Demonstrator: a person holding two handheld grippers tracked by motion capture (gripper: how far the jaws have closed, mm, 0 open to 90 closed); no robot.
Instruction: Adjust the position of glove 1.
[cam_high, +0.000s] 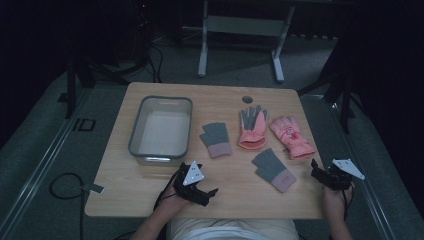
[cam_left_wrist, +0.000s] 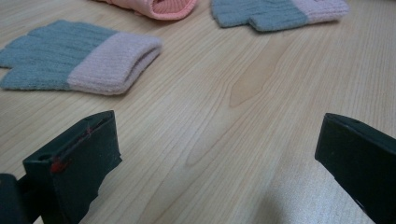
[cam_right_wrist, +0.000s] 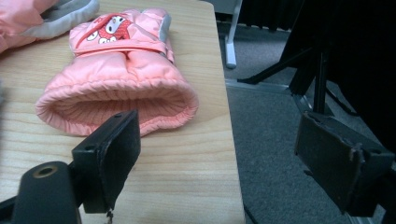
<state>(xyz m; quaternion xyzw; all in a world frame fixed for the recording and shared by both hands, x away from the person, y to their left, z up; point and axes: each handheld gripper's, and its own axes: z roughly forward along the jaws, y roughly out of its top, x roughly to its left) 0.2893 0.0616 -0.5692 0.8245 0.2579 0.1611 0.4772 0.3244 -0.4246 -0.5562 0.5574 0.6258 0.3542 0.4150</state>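
Note:
Two grey knit gloves with pink cuffs lie on the wooden table (cam_high: 150, 185), one mid-table (cam_high: 216, 139) (cam_left_wrist: 79, 63) and one nearer the front (cam_high: 273, 170) (cam_left_wrist: 280, 13). Two pink padded gloves lie beyond them: one palm up with grey fingers (cam_high: 252, 127) (cam_left_wrist: 163, 7) (cam_right_wrist: 42, 16), one with a cartoon patch (cam_high: 291, 136) (cam_right_wrist: 116, 79). My left gripper (cam_high: 207, 196) (cam_left_wrist: 219, 140) rests low near the front edge, open, with bare wood between its jaws. My right gripper (cam_high: 317, 174) (cam_right_wrist: 219, 140) is open at the table's right edge, just short of the patch glove's cuff.
A grey plastic bin (cam_high: 160, 127), with nothing visible inside, stands on the left half of the table. A round cable hole (cam_high: 247, 99) sits near the far edge. Past the right edge the grey floor (cam_right_wrist: 271, 140) drops away, with dark stand legs (cam_right_wrist: 322, 70) beyond.

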